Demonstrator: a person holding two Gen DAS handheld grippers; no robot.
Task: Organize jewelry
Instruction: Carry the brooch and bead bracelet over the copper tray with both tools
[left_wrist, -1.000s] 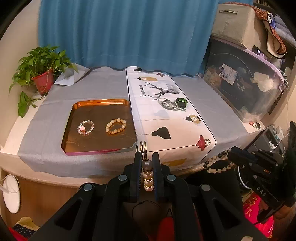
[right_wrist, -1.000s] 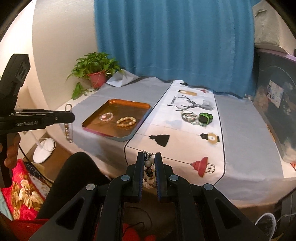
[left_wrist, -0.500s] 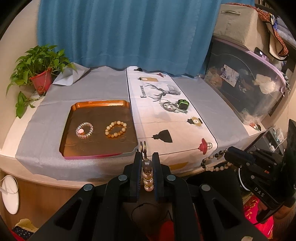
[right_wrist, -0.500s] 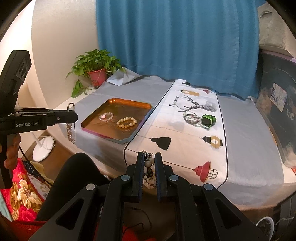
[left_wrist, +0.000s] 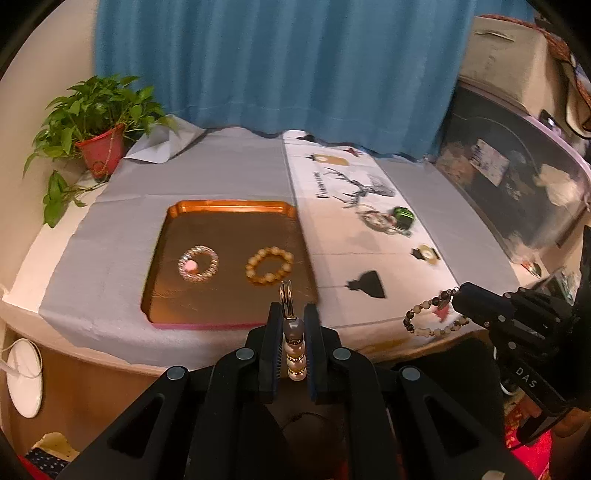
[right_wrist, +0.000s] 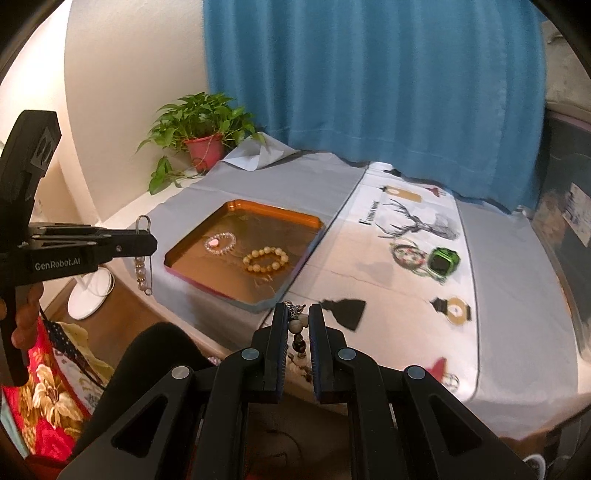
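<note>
My left gripper (left_wrist: 291, 317) is shut on a pearl bead charm with a metal ring (left_wrist: 293, 347), held in front of the table edge below the copper tray (left_wrist: 192, 214). It also shows in the right wrist view (right_wrist: 142, 258). My right gripper (right_wrist: 298, 317) is shut on a dark-and-cream beaded bracelet (right_wrist: 298, 334), seen hanging in the left wrist view (left_wrist: 428, 321). In the tray lie a clear crystal bracelet with a pink bead (left_wrist: 198, 263) and a yellow bead bracelet (left_wrist: 269, 266).
On the white printed runner (left_wrist: 332, 236) lie a green watch (left_wrist: 402, 218) and a ring-shaped bracelet (left_wrist: 376, 220). A potted plant (left_wrist: 99, 144) stands at the back left. Storage boxes (left_wrist: 517, 184) stand on the right. A blue curtain hangs behind.
Both grippers have moved closer to the table and tray, each still holding its piece. The bracelet in the right gripper has risen toward the table edge.
</note>
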